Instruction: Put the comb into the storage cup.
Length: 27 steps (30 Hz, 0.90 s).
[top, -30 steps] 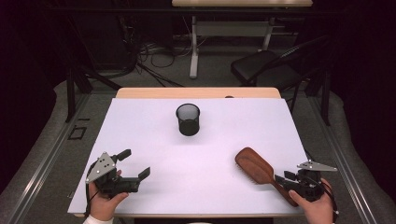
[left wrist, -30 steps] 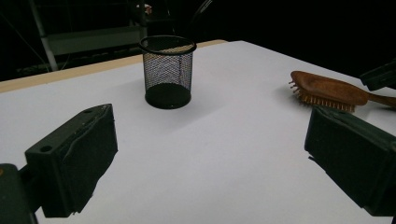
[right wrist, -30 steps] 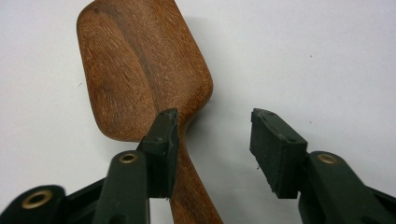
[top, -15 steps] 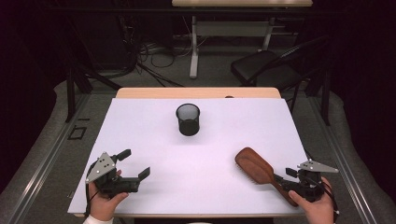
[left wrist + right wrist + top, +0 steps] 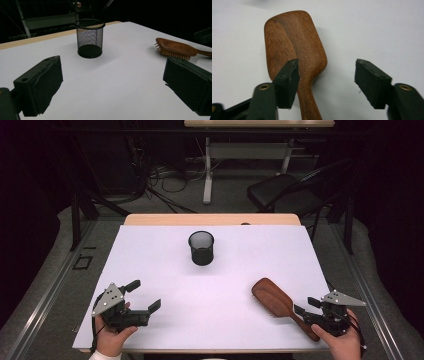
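The wooden hairbrush (image 5: 274, 298), laid bristles-down near and to the right of the mesh cup (image 5: 201, 248), is straddled at its handle by the right gripper (image 5: 327, 80), whose jaws, just opened, stand apart, presumably for a grasp, while the left gripper (image 5: 142, 296) is held open, well left of the cup.

Your brown, wood-grained hairbrush (image 5: 274, 298) lies at four o'clock on the white table (image 5: 165, 255). The black mesh cup (image 5: 201, 248) stands toward twelve o'clock. Your left gripper (image 5: 145, 295) and right gripper (image 5: 306, 306) are black, with grey plates.
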Each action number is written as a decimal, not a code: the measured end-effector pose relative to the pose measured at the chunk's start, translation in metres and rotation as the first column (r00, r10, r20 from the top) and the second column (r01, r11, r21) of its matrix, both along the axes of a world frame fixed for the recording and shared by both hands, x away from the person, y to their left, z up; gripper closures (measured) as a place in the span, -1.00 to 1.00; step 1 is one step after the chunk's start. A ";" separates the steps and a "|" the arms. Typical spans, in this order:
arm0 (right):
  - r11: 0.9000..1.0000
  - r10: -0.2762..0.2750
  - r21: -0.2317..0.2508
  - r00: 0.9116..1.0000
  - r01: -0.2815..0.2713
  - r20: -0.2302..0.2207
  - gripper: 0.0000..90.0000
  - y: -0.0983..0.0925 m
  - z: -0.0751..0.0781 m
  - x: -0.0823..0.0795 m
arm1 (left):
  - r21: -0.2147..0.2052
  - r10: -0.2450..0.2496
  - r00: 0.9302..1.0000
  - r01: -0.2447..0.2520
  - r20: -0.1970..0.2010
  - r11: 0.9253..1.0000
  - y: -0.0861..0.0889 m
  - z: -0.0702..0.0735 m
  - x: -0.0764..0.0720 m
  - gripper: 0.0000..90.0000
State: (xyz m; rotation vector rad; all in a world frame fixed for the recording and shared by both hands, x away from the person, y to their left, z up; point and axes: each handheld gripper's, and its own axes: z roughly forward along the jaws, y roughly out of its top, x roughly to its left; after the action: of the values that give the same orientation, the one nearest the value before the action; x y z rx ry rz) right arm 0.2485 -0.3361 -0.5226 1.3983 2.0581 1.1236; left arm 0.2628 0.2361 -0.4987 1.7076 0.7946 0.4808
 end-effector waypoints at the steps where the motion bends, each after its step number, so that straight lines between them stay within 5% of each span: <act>1: 1.000 0.020 0.006 0.999 -0.020 0.035 -0.25 0.000 -0.004 0.000 | 0.000 0.000 1.000 0.000 0.000 1.000 0.000 0.000 0.000 -0.94; 9: 0.994 0.074 -0.082 0.997 -0.072 0.020 -0.19 0.012 -0.008 0.001 | 0.001 -0.001 1.000 0.001 0.000 1.000 0.000 0.000 0.000 -0.94; 27: 0.985 0.087 -0.148 0.996 -0.088 -0.008 -0.17 0.012 -0.005 0.003 | 0.002 0.001 1.000 -0.001 0.000 1.000 0.000 0.000 0.000 -0.94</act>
State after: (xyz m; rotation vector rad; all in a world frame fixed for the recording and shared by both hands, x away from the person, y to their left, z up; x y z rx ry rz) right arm 0.2512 -0.3244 -0.5275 1.2494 2.1749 0.9811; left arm 0.2630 0.2359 -0.4989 1.7087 0.7948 0.4825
